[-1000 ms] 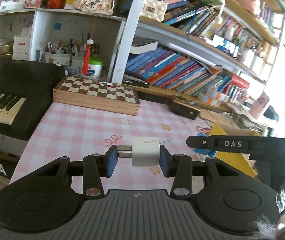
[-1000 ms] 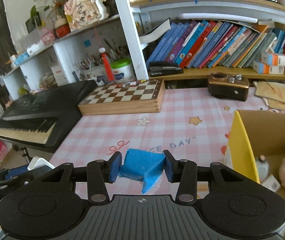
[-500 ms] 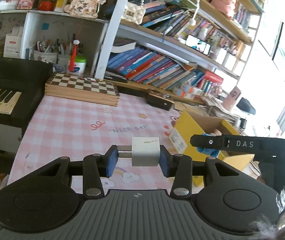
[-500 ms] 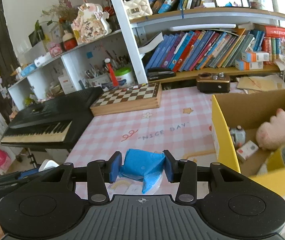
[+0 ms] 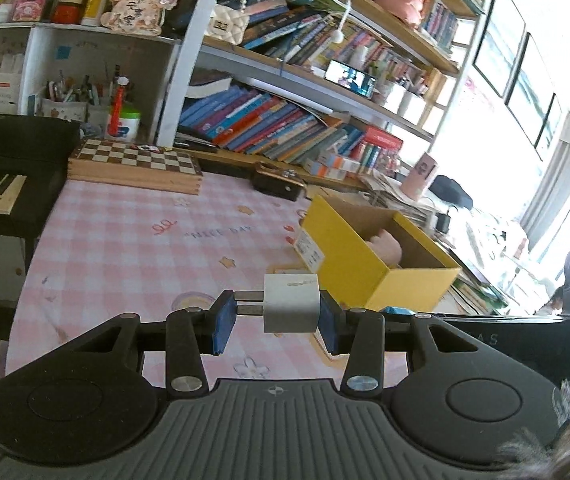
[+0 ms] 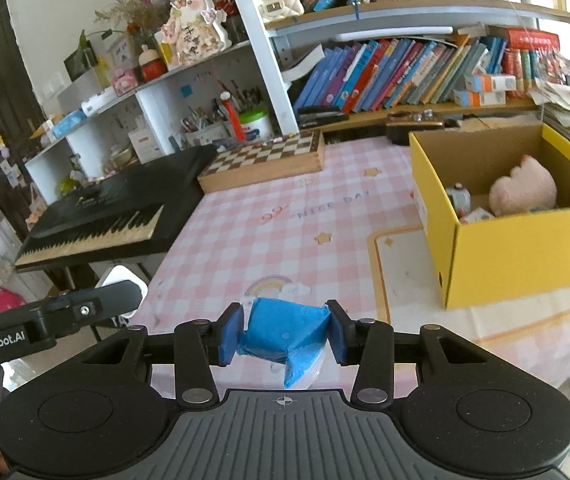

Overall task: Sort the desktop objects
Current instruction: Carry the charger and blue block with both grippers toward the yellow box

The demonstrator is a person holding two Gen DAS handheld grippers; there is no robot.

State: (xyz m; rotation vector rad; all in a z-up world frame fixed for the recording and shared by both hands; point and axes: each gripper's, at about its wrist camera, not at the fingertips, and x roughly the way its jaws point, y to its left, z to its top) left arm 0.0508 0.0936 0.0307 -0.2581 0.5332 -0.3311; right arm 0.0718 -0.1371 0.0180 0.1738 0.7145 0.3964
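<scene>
Here the left wrist view showed the left tool [image 5: 276, 322] clamped on a white plug adapter [image 5: 292, 303], a smooth rounded cube with metal prongs reaching to the left blue pad, held above the desk [image 5: 125, 248]. At two o'clock from it stood the yellow cardboard box [image 5: 369, 264], seen from a corner, with only a bit of pink plush [image 5: 385, 245] visible inside. The other tool's black bar crossed at three o'clock, partly hiding the box's near edge.

The right wrist view looked deeper into the box [image 6: 521, 252]: the fluffy pink plush [image 6: 524, 192] lay against the far wall, with a small grey figure [image 6: 457, 198] and a small carton beside it. The right tool [image 6: 283, 334] gripped a crumpled blue packet [image 6: 285, 336], soft and creased, one corner hanging down. The box sat at two o'clock from it, well apart.

A pink checked cloth covered the desk. A wooden chessboard [image 6: 263, 158] lay at twelve o'clock, a black keyboard [image 6: 117, 216] at ten o'clock, and crowded bookshelves stood behind.
</scene>
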